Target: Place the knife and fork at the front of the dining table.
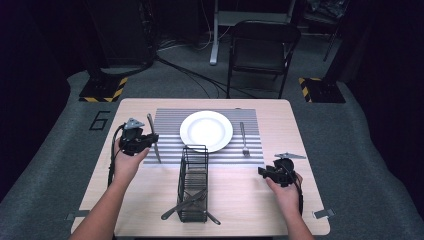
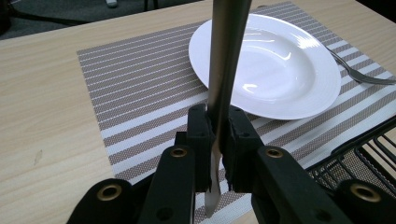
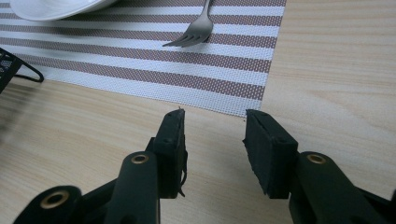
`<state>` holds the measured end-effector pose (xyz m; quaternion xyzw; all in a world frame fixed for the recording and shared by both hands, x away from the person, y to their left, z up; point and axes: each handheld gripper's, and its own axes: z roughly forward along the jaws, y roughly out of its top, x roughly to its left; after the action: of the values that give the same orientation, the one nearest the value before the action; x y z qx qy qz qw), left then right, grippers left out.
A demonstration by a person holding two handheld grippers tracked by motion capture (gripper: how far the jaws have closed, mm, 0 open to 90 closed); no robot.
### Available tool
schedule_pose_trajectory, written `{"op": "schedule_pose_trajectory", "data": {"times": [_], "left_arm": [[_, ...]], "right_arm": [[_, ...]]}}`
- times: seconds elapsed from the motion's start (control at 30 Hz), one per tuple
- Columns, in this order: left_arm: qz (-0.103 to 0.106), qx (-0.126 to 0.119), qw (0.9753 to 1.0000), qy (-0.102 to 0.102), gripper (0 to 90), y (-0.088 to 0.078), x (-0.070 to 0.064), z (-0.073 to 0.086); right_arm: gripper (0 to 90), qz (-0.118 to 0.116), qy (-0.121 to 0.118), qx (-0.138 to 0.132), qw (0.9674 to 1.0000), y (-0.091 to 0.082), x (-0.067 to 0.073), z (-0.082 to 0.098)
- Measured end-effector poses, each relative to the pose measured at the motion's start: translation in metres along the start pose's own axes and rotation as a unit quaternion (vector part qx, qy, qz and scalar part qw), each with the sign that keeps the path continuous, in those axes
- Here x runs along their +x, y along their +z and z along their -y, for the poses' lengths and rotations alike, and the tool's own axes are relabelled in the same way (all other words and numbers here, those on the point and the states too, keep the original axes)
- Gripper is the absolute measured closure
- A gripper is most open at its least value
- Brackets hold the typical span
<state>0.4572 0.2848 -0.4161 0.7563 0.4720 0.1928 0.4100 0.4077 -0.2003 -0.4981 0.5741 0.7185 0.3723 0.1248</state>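
The left gripper (image 2: 217, 154) clamps its fingers on a knife (image 2: 226, 60) to lay it left of the plate (image 1: 206, 131), while the right gripper (image 3: 214, 140) waits open-fingered over the bench (image 3: 327, 70).

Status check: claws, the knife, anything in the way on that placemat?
Left claw shut on knife, blade down over placemat, left of plate. Right claw open, empty, over bare table. Fork right of plate; nothing blocking.

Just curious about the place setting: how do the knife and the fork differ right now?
The knife is clamped in the left hand-held gripper, left of the plate; the fork lies free on the placemat, right of it. The knife tilts; the fork rests flat. Both are silver metal.
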Motion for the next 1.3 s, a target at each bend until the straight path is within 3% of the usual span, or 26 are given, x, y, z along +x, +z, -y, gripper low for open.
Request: {"op": "schedule_pose_trajectory", "data": {"times": [0.23, 0.47, 0.8, 1.03, 1.3], "left_arm": [[-0.033, 0.025, 0.9991, 0.006, 81.4, -0.001, -0.001, -0.005], [-0.049, 0.021, 0.9985, -0.012, 81.1, 0.003, 0.001, -0.006], [-0.053, 0.026, 0.9978, -0.030, 80.9, 0.020, 0.008, -0.014], [-0.038, 0.014, 0.9966, -0.072, 82.0, 0.036, 0.014, -0.015], [-0.039, -0.004, 0.9955, -0.086, 82.4, 0.058, 0.015, -0.013]], "right_arm": [[57.8, -0.001, 0.003, 0.002, 1.0000, 0.001, 0.001, 0.000], [57.8, -0.003, 0.004, 0.004, 1.0000, 0.002, 0.001, 0.001], [57.8, -0.005, 0.002, 0.004, 1.0000, 0.003, 0.000, 0.002], [57.9, -0.006, 0.008, 0.003, 0.9999, 0.003, -0.001, 0.002], [57.9, -0.005, 0.011, 0.001, 0.9999, 0.003, -0.003, 0.001]]}}
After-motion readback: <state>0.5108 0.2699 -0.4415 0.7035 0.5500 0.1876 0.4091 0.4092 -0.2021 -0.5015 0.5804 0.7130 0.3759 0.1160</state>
